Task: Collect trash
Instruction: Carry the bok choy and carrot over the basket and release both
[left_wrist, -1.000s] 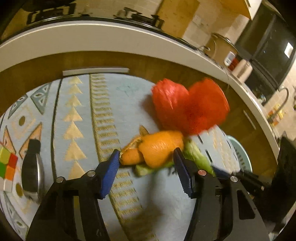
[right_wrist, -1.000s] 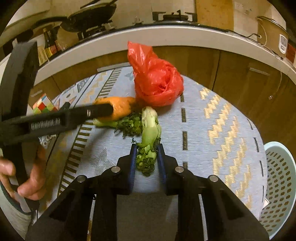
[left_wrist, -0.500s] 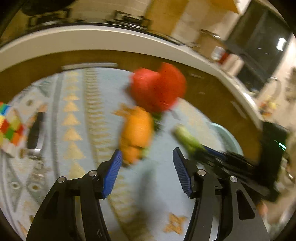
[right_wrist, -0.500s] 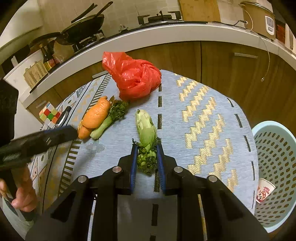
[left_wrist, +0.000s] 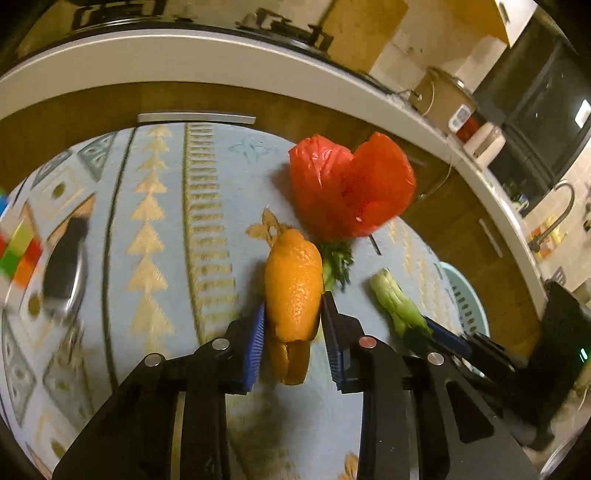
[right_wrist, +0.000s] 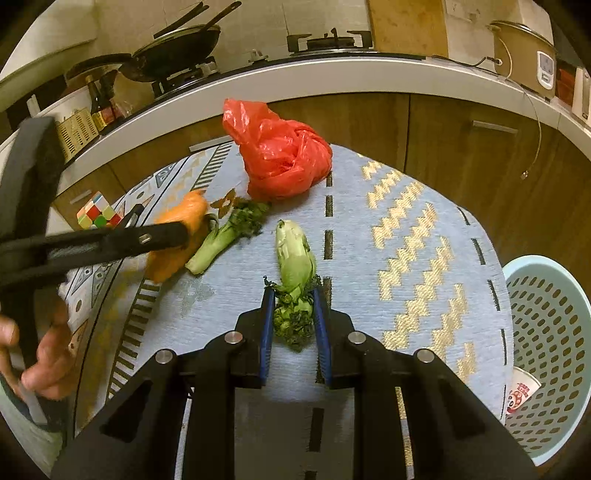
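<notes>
Blue-padded, your right tongs (right_wrist: 293, 325) pinch the leafy end of a bok choy stalk (right_wrist: 295, 266) at the lower centre of the right wrist view, its pale stem pointing up the frame over the patterned cloth (right_wrist: 406, 236) on the tabletop. Your left tongs (left_wrist: 293, 332) are clamped on an orange peel (left_wrist: 293, 284) at the centre of the left wrist view. Just right of the peel lies a second bok choy piece (right_wrist: 229, 236). Above both sits a crumpled red plastic bag (right_wrist: 282, 158), touching that piece's leaves. At the right edge stands a pale blue basket (right_wrist: 546, 332) with a paper cup (right_wrist: 521, 387) inside. At the left edge rests a puzzle cube (right_wrist: 98, 214).
</notes>
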